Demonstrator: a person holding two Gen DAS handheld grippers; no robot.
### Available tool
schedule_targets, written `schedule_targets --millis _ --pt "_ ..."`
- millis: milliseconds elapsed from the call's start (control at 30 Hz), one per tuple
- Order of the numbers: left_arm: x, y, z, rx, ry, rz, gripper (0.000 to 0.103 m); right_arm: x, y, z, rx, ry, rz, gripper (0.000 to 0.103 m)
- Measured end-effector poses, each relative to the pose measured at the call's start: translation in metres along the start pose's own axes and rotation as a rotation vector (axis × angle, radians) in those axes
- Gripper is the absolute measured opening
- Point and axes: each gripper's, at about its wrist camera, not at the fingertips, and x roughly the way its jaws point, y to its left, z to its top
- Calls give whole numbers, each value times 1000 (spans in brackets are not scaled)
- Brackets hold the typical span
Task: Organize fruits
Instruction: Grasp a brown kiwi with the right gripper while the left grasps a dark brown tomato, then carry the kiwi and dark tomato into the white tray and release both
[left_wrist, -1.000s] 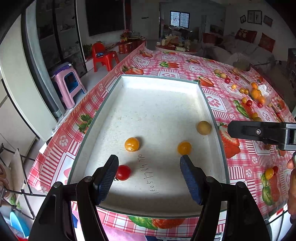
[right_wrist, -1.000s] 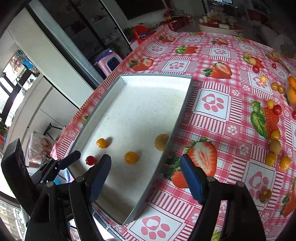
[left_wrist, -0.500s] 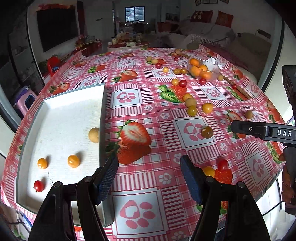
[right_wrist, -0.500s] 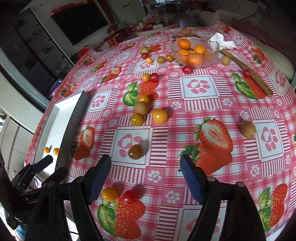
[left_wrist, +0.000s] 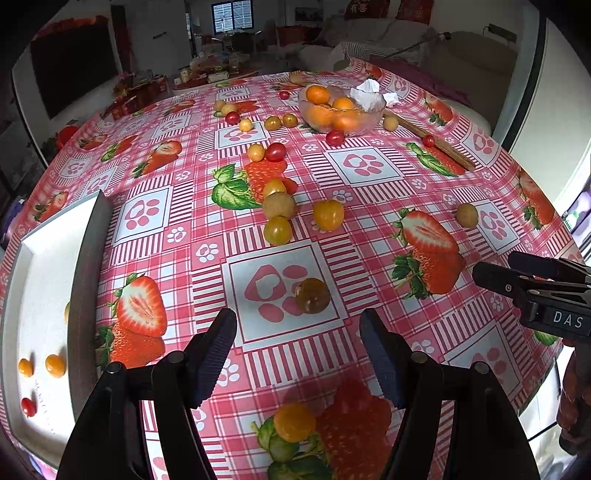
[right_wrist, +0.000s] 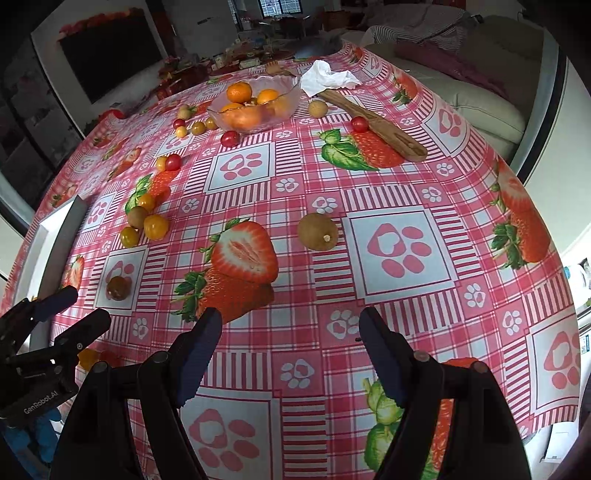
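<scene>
Lying on a paw-print square of the tablecloth (left_wrist: 369, 236), dark brownish tomato (left_wrist: 312, 295) just beyond the left gripper (left_wrist: 297, 350), nearer its right finger | jaws spread, nothing between | brown longan (right_wrist: 317, 232) farther ahead of right gripper (right_wrist: 290, 345), jaws spread, empty | white tray (left_wrist: 44, 295) far left holds small tomatoes
</scene>
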Motion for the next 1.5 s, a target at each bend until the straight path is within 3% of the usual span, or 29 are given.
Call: schedule_targets --millis 267,533,567,633,667,733,767,833,900,1000,1100,1500 --pt "21 -9 7 5 40 15 70 8 -20 9 21 -6 -36 80" --pt "26 -12 11 -9 48 16 70 26 -7 32 -30 -13 -45 80" --pt "26 -12 12 -9 47 15 68 29 -5 35 -38 -14 -47 80" --pt "25 -13 12 -10 46 3 54 33 -2 40 -44 -16 -52 78" --pt "25 -14 13 -9 46 3 51 34 0 42 -47 -17 -61 76" --pt "24 -15 13 -9 43 -8 35 35 2 44 -53 -23 -72 64" --pt "24 -15 13 -10 42 -8 33 35 3 45 -56 -27 -77 59" --pt "23 -14 13 -10 35 -19 22 35 4 46 -63 -33 -76 36" --pt "22 -11 12 -25 31 -44 22 34 2 46 -51 -32 -54 31" --pt "17 -3 9 -71 22 -112 22 30 -3 45 -6 -17 8 31" --pt "8 0 6 -64 -1 -112 22 23 -5 41 23 -9 67 31" --pt "-24 24 -7 -82 -61 -123 22 6 18 24 13 16 139 31"
